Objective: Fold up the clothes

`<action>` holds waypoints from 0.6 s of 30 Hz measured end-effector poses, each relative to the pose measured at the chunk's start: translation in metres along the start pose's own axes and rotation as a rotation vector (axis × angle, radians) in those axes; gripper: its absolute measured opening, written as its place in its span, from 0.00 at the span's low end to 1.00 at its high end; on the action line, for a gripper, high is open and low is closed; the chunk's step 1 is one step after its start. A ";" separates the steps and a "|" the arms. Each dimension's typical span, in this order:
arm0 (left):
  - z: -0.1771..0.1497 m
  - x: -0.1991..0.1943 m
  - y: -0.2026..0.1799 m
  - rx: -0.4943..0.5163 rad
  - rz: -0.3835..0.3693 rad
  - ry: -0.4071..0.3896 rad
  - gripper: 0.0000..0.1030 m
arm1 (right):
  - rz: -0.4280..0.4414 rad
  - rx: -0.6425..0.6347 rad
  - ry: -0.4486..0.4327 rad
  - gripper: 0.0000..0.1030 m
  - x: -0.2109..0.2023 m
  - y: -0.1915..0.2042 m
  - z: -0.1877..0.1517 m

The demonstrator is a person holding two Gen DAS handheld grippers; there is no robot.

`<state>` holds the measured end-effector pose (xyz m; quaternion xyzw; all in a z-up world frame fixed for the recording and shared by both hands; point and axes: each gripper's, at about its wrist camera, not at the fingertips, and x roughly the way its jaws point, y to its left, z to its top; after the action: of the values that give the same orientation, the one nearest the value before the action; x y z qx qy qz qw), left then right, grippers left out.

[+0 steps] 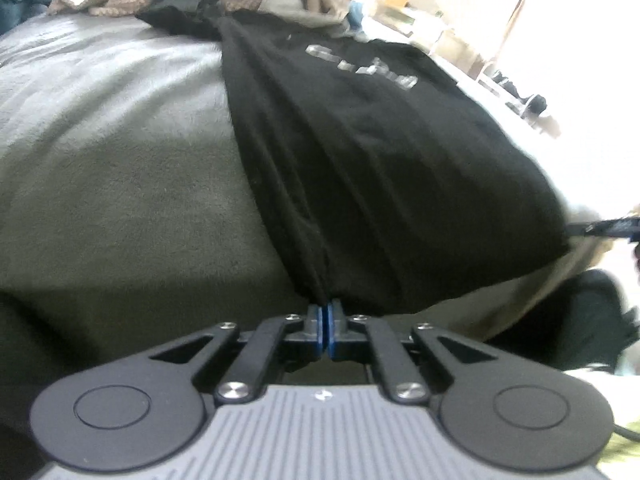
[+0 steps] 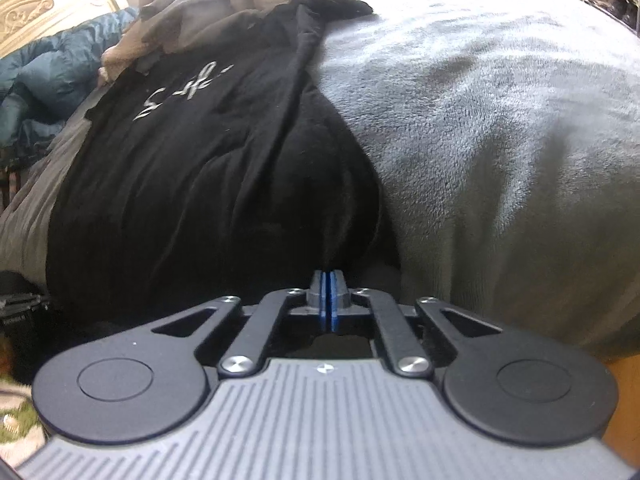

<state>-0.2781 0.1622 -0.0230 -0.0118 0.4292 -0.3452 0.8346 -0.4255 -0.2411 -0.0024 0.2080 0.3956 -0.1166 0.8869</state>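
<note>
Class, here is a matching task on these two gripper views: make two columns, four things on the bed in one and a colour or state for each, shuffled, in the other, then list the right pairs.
Things:
1. black T-shirt
2. blanket
3. left gripper
4. blue jacket

States:
A. grey, spread over the bed
B. crumpled at the far end of the bed
C. laid out flat, pale lettering facing up
D. shut on the shirt's near hem

Pairs: 1-C, 2-A, 3-D, 4-B
</note>
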 end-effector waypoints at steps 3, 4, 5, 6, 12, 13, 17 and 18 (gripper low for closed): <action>0.011 -0.031 0.007 -0.076 -0.103 -0.053 0.03 | 0.039 0.023 -0.024 0.00 -0.016 -0.002 -0.004; 0.017 -0.040 0.010 -0.107 -0.126 -0.084 0.03 | 0.054 0.035 -0.034 0.00 -0.022 -0.002 -0.005; 0.024 -0.048 0.013 -0.139 -0.150 -0.115 0.03 | 0.059 0.048 -0.050 0.00 -0.025 -0.004 -0.004; 0.031 -0.054 0.016 -0.166 -0.176 -0.146 0.03 | 0.059 0.060 -0.068 0.00 -0.027 -0.006 -0.002; 0.070 -0.065 0.029 -0.226 -0.253 -0.289 0.02 | 0.079 0.187 -0.117 0.07 -0.021 -0.024 0.012; 0.076 -0.065 0.031 -0.226 -0.255 -0.305 0.02 | 0.084 0.214 -0.116 0.14 -0.018 -0.028 0.015; 0.088 -0.065 0.032 -0.230 -0.247 -0.300 0.02 | 0.093 0.282 -0.092 0.33 -0.003 -0.035 0.020; 0.086 -0.066 0.032 -0.230 -0.249 -0.299 0.02 | 0.089 0.289 -0.090 0.36 -0.001 -0.037 0.021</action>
<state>-0.2237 0.2013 0.0679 -0.2106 0.3323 -0.3888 0.8331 -0.4261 -0.2831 0.0002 0.3453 0.3250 -0.1420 0.8689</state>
